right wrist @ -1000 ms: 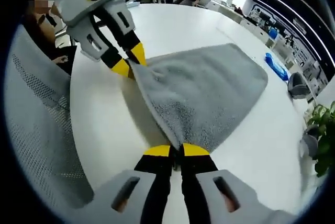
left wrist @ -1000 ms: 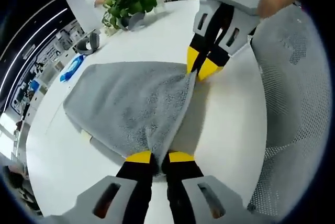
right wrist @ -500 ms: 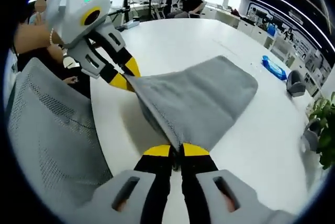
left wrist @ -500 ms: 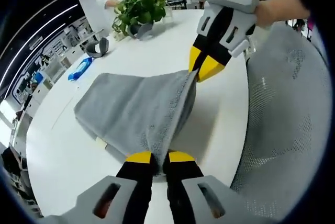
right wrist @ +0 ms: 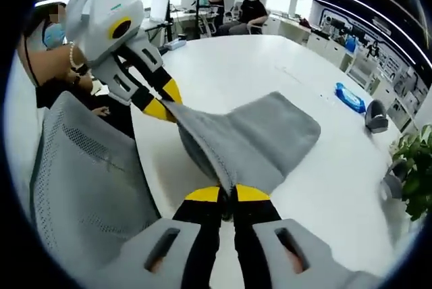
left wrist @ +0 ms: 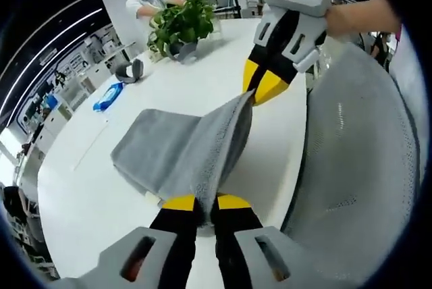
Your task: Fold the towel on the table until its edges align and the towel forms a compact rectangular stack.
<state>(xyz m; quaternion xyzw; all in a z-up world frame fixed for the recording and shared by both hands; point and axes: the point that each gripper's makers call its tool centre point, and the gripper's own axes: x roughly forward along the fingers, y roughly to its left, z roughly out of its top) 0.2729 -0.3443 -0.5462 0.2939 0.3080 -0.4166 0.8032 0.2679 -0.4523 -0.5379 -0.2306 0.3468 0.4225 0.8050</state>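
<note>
A grey towel (left wrist: 179, 150) lies on the white round table (left wrist: 88, 194), with its near edge lifted off the surface. My left gripper (left wrist: 206, 201) is shut on one near corner. My right gripper (left wrist: 258, 93) enters the left gripper view from the upper right, shut on the other near corner. In the right gripper view the towel (right wrist: 260, 137) stretches between my right gripper (right wrist: 227, 193) at the bottom and my left gripper (right wrist: 165, 105) at the upper left. The far part of the towel rests on the table (right wrist: 229, 66).
A grey mesh chair back (left wrist: 351, 161) stands close beside the table edge, and is also seen in the right gripper view (right wrist: 88, 188). A potted plant (left wrist: 181, 25), a blue packet (left wrist: 108, 97) and a grey roll (left wrist: 128, 71) sit at the far side. People sit beyond the table.
Both grippers have risen with the towel's near edge, which now hangs higher over the table. Less of the towel lies flat.
</note>
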